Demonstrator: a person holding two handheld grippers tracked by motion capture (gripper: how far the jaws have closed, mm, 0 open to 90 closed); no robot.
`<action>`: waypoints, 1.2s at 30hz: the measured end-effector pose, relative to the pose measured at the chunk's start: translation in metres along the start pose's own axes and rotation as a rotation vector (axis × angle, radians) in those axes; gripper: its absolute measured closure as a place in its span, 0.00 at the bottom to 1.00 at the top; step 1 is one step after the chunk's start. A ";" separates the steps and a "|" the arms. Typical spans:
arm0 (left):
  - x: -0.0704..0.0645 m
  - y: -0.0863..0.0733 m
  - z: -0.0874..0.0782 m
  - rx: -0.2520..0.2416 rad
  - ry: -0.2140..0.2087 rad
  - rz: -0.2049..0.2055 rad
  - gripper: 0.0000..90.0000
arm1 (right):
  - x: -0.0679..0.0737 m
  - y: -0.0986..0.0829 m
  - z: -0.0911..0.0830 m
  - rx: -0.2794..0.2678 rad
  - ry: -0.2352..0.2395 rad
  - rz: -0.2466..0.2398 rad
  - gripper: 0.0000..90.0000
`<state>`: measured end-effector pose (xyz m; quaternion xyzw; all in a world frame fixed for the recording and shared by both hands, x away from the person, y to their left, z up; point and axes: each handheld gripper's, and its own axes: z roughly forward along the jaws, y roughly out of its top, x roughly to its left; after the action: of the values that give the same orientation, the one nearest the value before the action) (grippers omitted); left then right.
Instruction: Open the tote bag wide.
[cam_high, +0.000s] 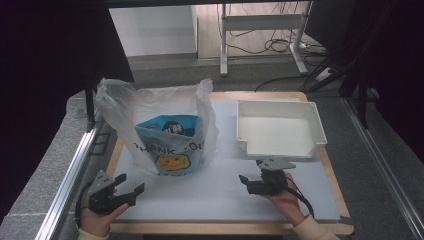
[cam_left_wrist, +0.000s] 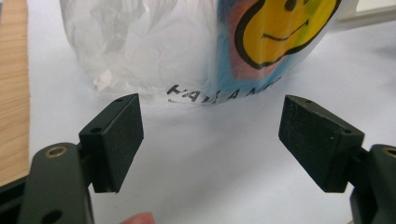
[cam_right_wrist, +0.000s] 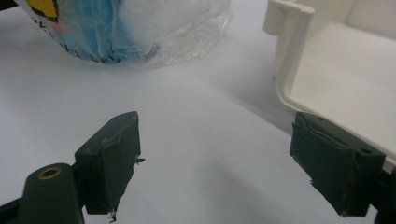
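Plastic bag (cam_high: 165, 127) stands on the left part of the white mat (cam_high: 220, 195), toward the far side, and we can see a yellow smiley face and black letters on its front. Something blue sits inside it, and its top is open and crinkled. To the right of the bag is a white tray (cam_high: 310, 117), sitting apart from the bag. We hold our left claw (cam_high: 131, 187) at the near left corner of the mat, and it points toward the bag. Its jaws are spread wide with nothing between them. In the left gripper view the bag (cam_left_wrist: 196, 46) sits just past the two black pads (cam_left_wrist: 116, 140), not touching them. We hold our right claw (cam_high: 252, 175) near the middle right of the mat, just in front of the tray's near edge. Its jaws are wide apart too, and they hold nothing. In the right gripper view the bag (cam_right_wrist: 121, 28) is far off to the left and the tray (cam_right_wrist: 327, 70) is close on the right, beside one pad.
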<state>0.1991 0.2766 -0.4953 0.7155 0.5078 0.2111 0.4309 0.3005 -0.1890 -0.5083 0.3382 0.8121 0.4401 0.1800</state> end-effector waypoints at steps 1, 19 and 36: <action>0.000 0.001 -0.001 -0.005 -0.003 0.001 0.24 | 0.000 0.000 0.000 0.001 0.002 -0.004 0.18; 0.003 0.027 -0.010 -0.056 -0.032 -0.008 0.27 | -0.004 -0.002 -0.005 -0.002 -0.018 0.013 0.19; 0.000 0.051 -0.025 -0.079 -0.023 -0.004 0.30 | -0.001 -0.002 -0.008 0.002 -0.031 0.001 0.19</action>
<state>0.2083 0.2809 -0.4396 0.6994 0.4954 0.2220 0.4650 0.2955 -0.1950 -0.5058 0.3455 0.8096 0.4339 0.1920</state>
